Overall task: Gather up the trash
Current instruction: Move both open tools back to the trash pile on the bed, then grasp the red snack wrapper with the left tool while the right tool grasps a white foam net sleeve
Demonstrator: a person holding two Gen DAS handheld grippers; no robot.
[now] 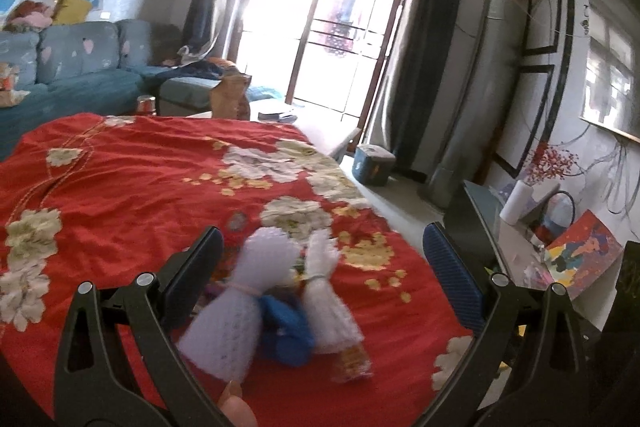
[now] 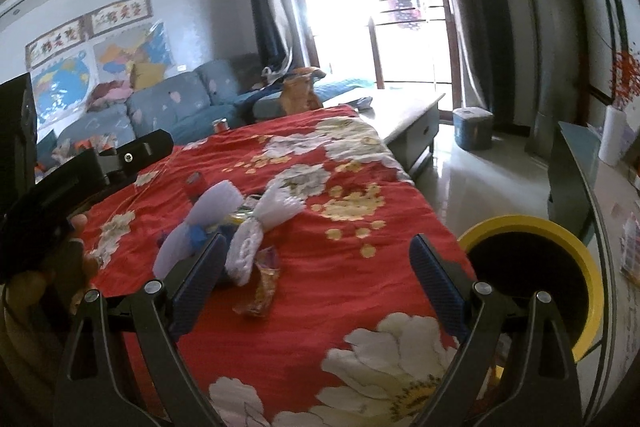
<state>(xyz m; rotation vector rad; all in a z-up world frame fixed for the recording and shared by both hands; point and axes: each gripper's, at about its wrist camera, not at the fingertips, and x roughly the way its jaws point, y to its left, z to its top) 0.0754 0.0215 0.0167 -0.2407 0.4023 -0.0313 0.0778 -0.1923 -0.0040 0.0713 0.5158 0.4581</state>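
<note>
A pile of trash lies on the red flowered cloth (image 1: 132, 179): two white foam net sleeves (image 1: 236, 291) tied at the waist, a blue crumpled piece (image 1: 286, 327) and an orange snack wrapper (image 1: 354, 361). My left gripper (image 1: 326, 267) is open just above the pile, with the pile between its fingers. My right gripper (image 2: 318, 273) is open and empty, with the pile at its left finger. In the right wrist view the foam sleeves (image 2: 244, 247) lie beside the wrapper (image 2: 262, 287). A yellow-rimmed bin (image 2: 532, 283) stands at the cloth's right edge.
The left gripper's body (image 2: 80, 179) shows at the left of the right wrist view. A small red item (image 2: 196, 185) lies on the cloth beyond the pile. A blue sofa (image 1: 80, 67), a low table (image 2: 412, 119) and a blue box (image 1: 372, 163) on the floor stand behind.
</note>
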